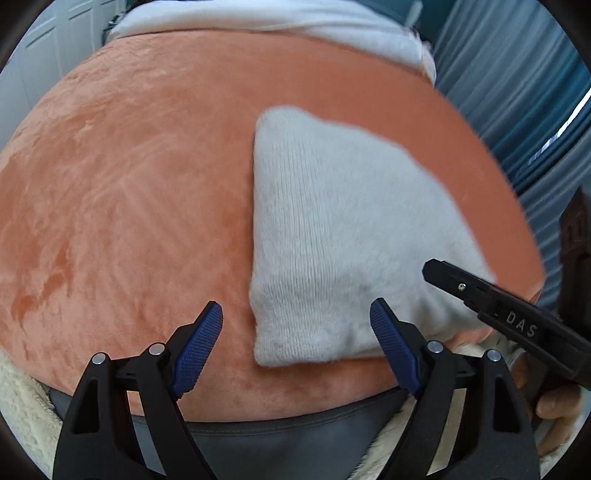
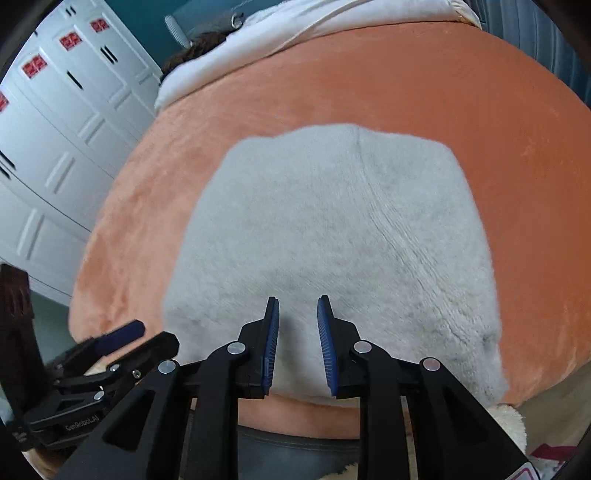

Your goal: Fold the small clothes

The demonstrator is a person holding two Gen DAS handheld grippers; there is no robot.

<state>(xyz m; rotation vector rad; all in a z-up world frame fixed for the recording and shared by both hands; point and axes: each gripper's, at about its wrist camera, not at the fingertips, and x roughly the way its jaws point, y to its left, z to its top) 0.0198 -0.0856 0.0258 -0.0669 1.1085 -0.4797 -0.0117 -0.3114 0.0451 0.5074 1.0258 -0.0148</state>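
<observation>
A folded pale grey fuzzy garment (image 1: 343, 236) lies flat on the orange blanket (image 1: 129, 192). In the right wrist view the garment (image 2: 332, 236) fills the middle. My left gripper (image 1: 297, 317) is open and empty, just above the garment's near left corner. My right gripper (image 2: 297, 310) is open with a narrow gap and empty, over the garment's near edge. The right gripper also shows in the left wrist view (image 1: 480, 295), at the garment's right side. The left gripper shows at the lower left of the right wrist view (image 2: 122, 339).
White bedding (image 1: 277, 18) lies at the far end of the blanket. A white wardrobe (image 2: 55, 129) stands to the left. Blue-grey curtains (image 1: 517, 92) hang to the right. A grey surface (image 1: 277, 424) and cream fleece (image 1: 22, 406) lie at the near edge.
</observation>
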